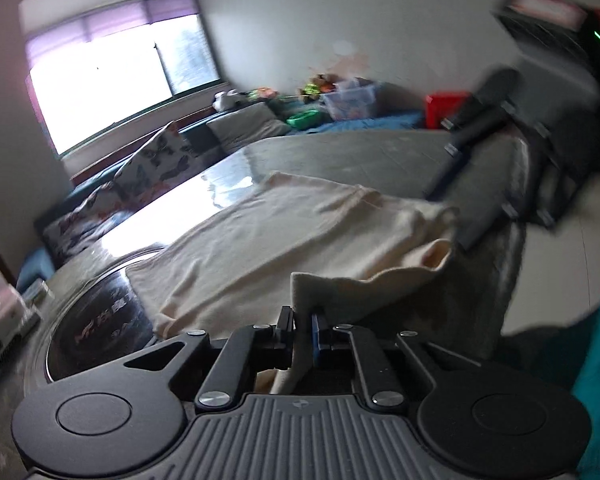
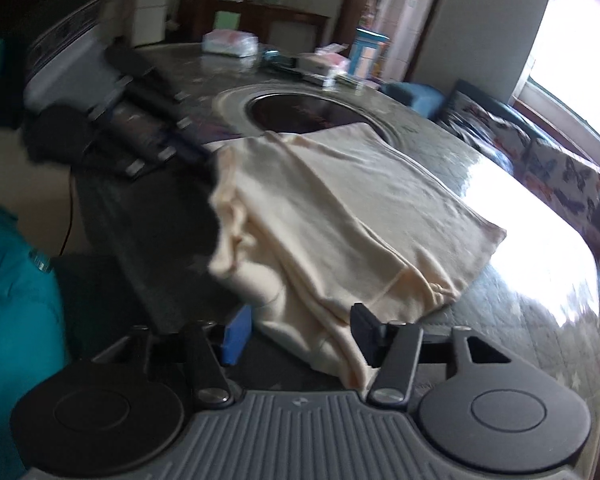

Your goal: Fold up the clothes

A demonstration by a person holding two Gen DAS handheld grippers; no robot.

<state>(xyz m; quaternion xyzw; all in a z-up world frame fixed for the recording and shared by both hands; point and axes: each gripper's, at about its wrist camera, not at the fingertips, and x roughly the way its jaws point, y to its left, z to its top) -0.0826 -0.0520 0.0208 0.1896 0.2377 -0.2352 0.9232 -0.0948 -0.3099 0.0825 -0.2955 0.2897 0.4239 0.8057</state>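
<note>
A cream garment [image 1: 268,232] lies partly folded on the glossy grey table [image 1: 340,152]. In the left wrist view my left gripper [image 1: 302,326] is shut on a raised near edge of the fabric, which runs back between the jaws. At the right of that view my right gripper [image 1: 456,188] reaches over the garment's far corner. In the right wrist view the right gripper [image 2: 300,334] stands open, its blue and black pads either side of the garment's [image 2: 340,208] near edge without pressing it. My left gripper [image 2: 198,152] shows blurred at the cloth's far left edge.
A dark round hotplate [image 2: 300,116] is set into the table [image 2: 520,292] beyond the garment. Boxes and packets [image 2: 232,44] crowd the far end. A sofa with butterfly cushions [image 1: 156,160] runs along the window side. A teal sleeve [image 2: 12,300] hangs at the table's near edge.
</note>
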